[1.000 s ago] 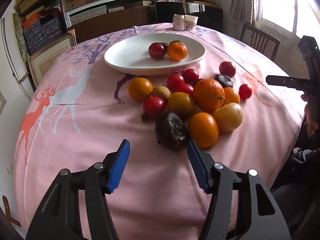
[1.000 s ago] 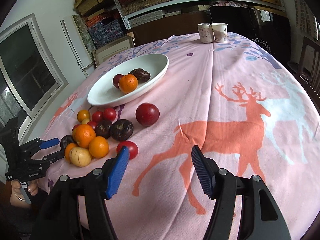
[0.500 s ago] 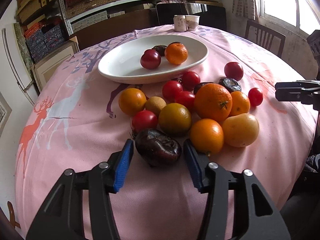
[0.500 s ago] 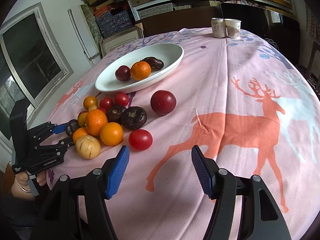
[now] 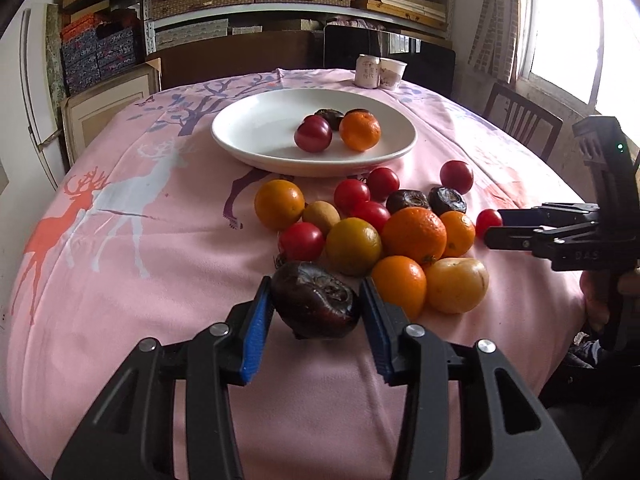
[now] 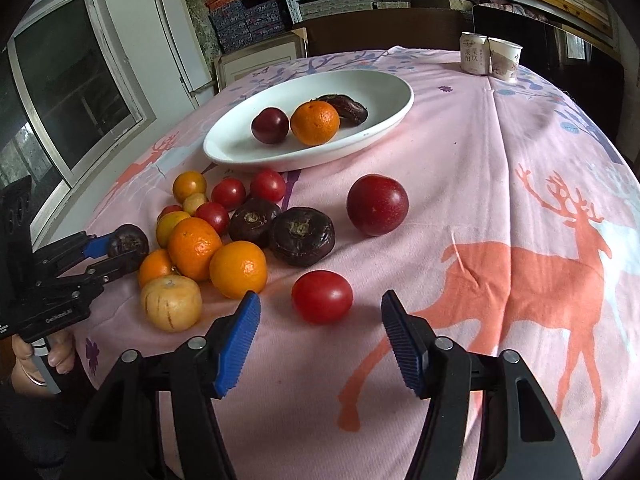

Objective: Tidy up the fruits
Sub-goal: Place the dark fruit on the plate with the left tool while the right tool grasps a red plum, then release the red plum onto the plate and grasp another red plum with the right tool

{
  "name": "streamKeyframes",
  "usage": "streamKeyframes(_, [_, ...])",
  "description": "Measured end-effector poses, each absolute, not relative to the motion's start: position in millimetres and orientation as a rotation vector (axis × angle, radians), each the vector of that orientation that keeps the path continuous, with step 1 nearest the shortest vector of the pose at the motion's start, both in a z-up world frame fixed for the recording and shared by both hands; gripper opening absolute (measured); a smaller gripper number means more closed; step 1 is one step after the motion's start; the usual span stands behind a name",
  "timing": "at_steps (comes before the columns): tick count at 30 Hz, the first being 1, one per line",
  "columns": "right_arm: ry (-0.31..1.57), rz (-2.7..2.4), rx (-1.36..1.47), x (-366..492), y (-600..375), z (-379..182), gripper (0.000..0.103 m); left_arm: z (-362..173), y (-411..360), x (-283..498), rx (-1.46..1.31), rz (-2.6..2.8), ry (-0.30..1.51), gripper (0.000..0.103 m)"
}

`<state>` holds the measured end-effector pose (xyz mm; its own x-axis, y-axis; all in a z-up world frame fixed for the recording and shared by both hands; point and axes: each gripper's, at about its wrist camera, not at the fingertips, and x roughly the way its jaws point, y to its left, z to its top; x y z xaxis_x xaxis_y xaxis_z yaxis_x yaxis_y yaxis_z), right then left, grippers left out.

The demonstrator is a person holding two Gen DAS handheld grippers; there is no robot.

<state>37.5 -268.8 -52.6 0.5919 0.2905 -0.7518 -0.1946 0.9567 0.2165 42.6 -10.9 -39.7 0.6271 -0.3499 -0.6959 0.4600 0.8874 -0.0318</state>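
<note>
A white plate (image 5: pixel 248 128) holds a dark red plum, an orange and a dark fruit. In front of it lies a pile of oranges, red tomatoes and dark fruits on the pink cloth. My left gripper (image 5: pixel 316 308) has its blue pads on both sides of a dark purple fruit (image 5: pixel 316 300) at the near edge of the pile; it also shows in the right wrist view (image 6: pixel 128 242). My right gripper (image 6: pixel 320 334) is open, just short of a red tomato (image 6: pixel 322 296). A large red plum (image 6: pixel 377 205) lies apart on the cloth.
A can (image 5: pixel 367 71) and a paper cup (image 5: pixel 392 74) stand at the table's far edge. A wooden chair (image 5: pixel 520 120) is at the right. Shelves with boxes fill the back wall. A yellow striped fruit (image 6: pixel 171 302) lies at the pile's near side.
My left gripper moved forward and narrowed around the dark purple fruit. My right gripper moved left and forward, up to the red tomato, and stayed open.
</note>
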Motion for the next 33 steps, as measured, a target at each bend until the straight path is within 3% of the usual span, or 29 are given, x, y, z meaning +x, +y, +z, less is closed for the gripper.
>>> streamKeyframes(2, [0.886, 0.278, 0.1, 38, -265, -54, 0.056, -36, -7, 38, 0.153, -0.465, 0.752, 0.042])
streamKeyframes(4, [0.887, 0.293, 0.116, 39, -265, -54, 0.038, -33, -4, 35, 0.152, -0.462, 0.744, 0.042])
streamKeyframes(6, [0.889, 0.293, 0.125, 40, -267, -55, 0.032, -29, -1, 33, 0.147, -0.463, 0.733, 0.042])
streamKeyframes(14, [0.837, 0.324, 0.143, 50, -276, -22, 0.032, 1, -4, 59, 0.092, -0.5, 0.698, 0.042])
streamKeyframes(20, [0.803, 0.331, 0.178, 123, -278, 19, 0.033, 24, -33, 139, 0.081, -0.484, 0.679, 0.043])
streamKeyframes(26, [0.857, 0.298, 0.24, 193, -280, 17, 0.037, 11, -45, 226, 0.005, -0.443, 0.801, 0.044])
streamKeyframes(27, [0.853, 0.291, 0.245, 192, -281, 17, 0.039, 11, -46, 230, 0.011, -0.433, 0.8, 0.052])
streamKeyframes(28, [0.842, 0.294, 0.238, 187, -281, 18, 0.041, 11, -45, 231, 0.008, -0.428, 0.798, 0.07])
streamKeyframes(30, [0.834, 0.284, 0.201, 173, -280, 18, 0.041, 15, -40, 228, -0.017, -0.411, 0.779, 0.089])
streamKeyframes(33, [0.867, 0.284, 0.131, 154, -274, 7, 0.041, 24, -33, 214, -0.011, -0.391, 0.731, 0.089])
